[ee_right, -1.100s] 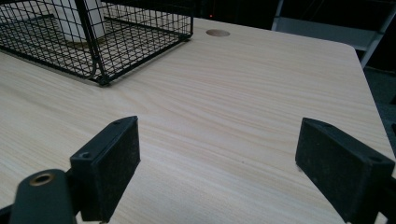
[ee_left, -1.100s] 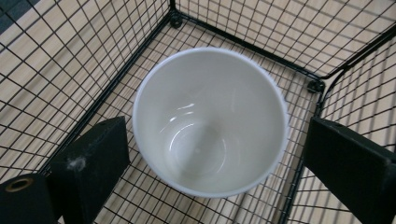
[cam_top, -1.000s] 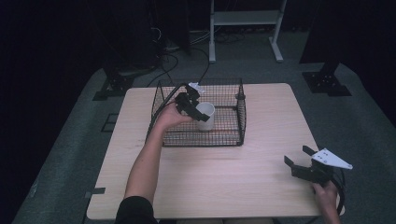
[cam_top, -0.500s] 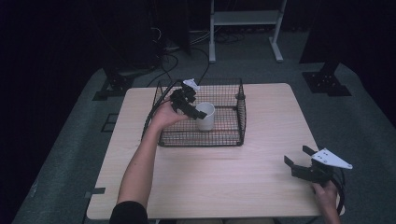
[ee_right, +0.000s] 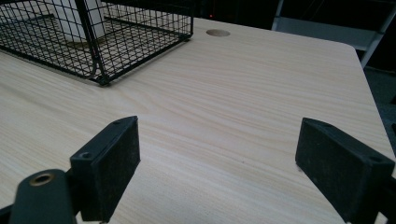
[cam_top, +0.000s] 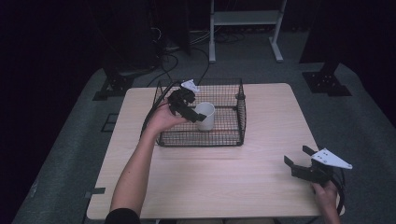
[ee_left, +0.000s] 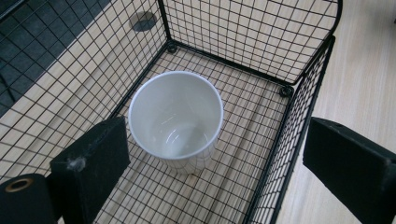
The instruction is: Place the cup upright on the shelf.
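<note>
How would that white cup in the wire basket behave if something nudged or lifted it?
The glossy white round cup looks rigid and smooth, so probably slippery to pinch. It stands upright and empty, seemingly light, so a nudge might slide or tip it on the black wire basket floor, then roll.

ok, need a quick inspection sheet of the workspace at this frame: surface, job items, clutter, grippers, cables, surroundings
Surface: light wood table, round hole near its far edge.
Job's things: white cup upright and empty on the floor of the black wire basket; basket stands at the table's far middle.
Clutter: nothing seen.
Grippers: left gripper open above the cup, pads clear of it; right gripper open, nothing between the jaws, low over the near right corner.
Cables: black cable trails from the left gripper over the basket's left side; more cables on the floor behind.
Surroundings: dark room, grey floor, white frame stand behind the table.
</note>
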Demonstrator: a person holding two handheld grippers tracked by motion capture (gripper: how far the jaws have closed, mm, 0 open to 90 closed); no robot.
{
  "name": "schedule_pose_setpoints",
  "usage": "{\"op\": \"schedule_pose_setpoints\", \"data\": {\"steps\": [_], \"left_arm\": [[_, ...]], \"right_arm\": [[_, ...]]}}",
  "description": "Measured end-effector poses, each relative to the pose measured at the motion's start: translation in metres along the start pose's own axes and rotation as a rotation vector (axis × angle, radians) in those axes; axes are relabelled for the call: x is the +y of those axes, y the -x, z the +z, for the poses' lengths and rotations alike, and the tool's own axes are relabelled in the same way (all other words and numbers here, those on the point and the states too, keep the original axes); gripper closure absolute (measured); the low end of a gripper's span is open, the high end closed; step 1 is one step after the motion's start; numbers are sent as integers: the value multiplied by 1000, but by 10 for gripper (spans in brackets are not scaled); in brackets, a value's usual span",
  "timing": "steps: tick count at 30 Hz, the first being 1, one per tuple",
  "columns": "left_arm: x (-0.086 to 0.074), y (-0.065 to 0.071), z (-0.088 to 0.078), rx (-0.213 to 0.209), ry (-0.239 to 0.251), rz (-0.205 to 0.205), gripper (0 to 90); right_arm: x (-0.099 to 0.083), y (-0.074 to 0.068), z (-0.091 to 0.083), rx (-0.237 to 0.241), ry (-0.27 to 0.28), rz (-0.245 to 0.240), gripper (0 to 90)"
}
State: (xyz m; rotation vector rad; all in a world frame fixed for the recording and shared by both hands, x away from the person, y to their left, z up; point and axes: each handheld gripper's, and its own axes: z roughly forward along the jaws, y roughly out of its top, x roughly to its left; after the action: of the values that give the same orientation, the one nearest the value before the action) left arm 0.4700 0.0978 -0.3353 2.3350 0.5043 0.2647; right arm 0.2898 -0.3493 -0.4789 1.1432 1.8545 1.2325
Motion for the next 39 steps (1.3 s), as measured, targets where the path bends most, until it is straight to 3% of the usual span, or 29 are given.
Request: {"op": "schedule_pose_setpoints", "data": {"steps": [4, 9, 32, 39], "left_arm": [[-1, 8, -8, 16, 9, 19, 64], [-3, 14, -16, 17, 14, 15, 64], [-21, 51, -38, 27, 49, 68, 64], [-31, 59, -42, 24, 69, 63, 64]], "right_arm": [[0, 0, 0, -1, -1, -2, 131], [0, 0, 0, -1, -2, -1, 131], [0, -1, 1, -4, -4, -7, 131], [0, -1, 1, -6, -8, -11, 131]]}}
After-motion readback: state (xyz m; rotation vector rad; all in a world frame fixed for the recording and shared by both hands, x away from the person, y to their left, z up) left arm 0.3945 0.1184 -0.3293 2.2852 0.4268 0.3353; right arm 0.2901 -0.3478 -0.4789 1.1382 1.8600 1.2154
